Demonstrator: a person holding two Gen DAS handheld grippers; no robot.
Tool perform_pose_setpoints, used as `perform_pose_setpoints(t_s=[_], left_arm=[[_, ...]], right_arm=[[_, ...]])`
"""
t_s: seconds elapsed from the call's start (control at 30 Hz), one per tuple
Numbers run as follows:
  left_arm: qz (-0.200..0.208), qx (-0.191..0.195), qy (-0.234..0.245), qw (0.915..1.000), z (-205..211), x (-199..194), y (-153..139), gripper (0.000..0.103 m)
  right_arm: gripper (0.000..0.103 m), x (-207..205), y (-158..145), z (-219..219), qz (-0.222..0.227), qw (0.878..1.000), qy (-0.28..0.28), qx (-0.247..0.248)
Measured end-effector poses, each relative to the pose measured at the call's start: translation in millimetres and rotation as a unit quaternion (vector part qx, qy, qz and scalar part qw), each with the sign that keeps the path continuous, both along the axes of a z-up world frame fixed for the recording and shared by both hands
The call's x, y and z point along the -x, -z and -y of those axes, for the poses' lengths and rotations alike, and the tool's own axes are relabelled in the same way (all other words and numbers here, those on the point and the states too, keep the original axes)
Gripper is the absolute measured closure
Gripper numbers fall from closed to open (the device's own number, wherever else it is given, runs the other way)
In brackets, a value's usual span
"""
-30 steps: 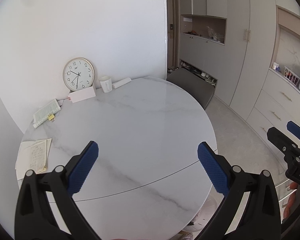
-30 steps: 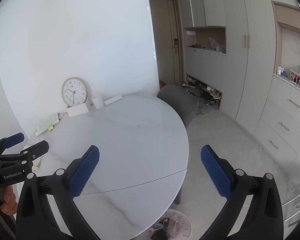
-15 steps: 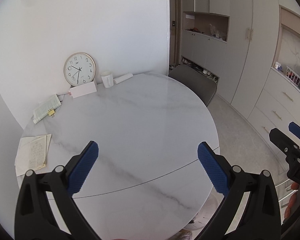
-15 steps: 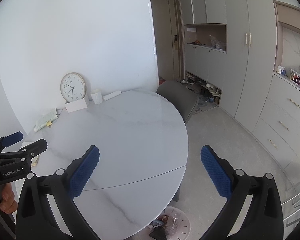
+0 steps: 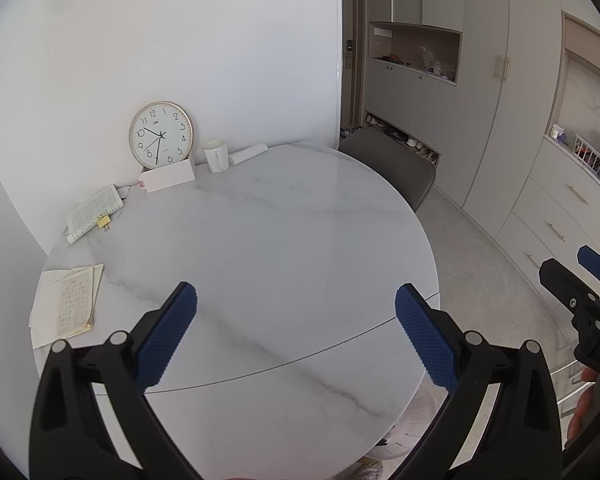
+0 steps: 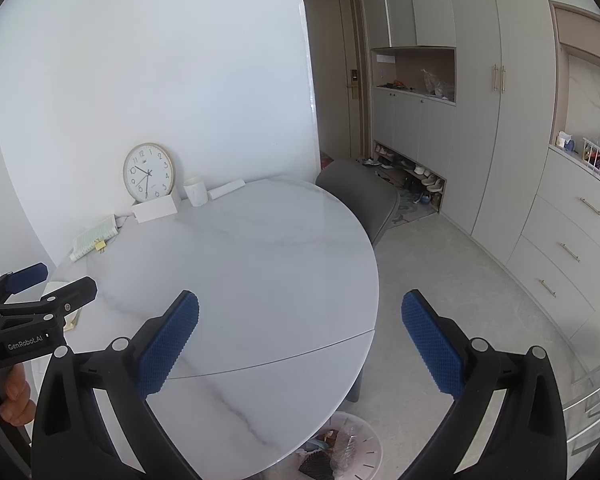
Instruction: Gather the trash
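My left gripper point(image 5: 296, 312) is open and empty, held above the near part of a round white marble table point(image 5: 260, 248). My right gripper point(image 6: 300, 320) is open and empty, above the table's point(image 6: 260, 264) near right edge. A pale bin point(image 6: 340, 452) holding trash stands on the floor under the table's near edge, partly hidden by the tabletop. It also shows in the left wrist view as a pale rim point(image 5: 416, 428). The right gripper shows at the right edge of the left wrist view point(image 5: 580, 276). The left gripper shows at the left edge of the right wrist view point(image 6: 32, 284).
At the table's back stand a clock point(image 5: 161, 134), a pink card point(image 5: 168, 176), a white cup point(image 5: 215, 155) and a white roll point(image 5: 247, 153). A booklet point(image 5: 94, 213) and paper sheets point(image 5: 68, 304) lie at the left. A grey chair point(image 6: 360, 200) stands behind; cabinets point(image 6: 500, 140) line the right.
Both grippers have risen and drawn back a little from the table. Their jaws stay open and empty.
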State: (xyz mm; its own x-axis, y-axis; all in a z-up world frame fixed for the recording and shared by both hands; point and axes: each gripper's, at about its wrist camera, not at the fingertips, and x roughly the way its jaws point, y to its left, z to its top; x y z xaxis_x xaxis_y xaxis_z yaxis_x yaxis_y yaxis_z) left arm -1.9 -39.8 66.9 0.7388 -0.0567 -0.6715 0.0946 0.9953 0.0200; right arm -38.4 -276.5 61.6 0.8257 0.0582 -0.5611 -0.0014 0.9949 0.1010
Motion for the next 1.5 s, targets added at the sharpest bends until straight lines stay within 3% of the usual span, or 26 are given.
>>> perform_pose_setpoints(t_s=[1.5], left_arm=[[-0.008,0.004,0.004,1.0,-1.9,-0.1,3.6,0.008]], right_arm=[[0.002,6.4,5.3,-1.6,-0.007,1.0,-0.003,0.0]])
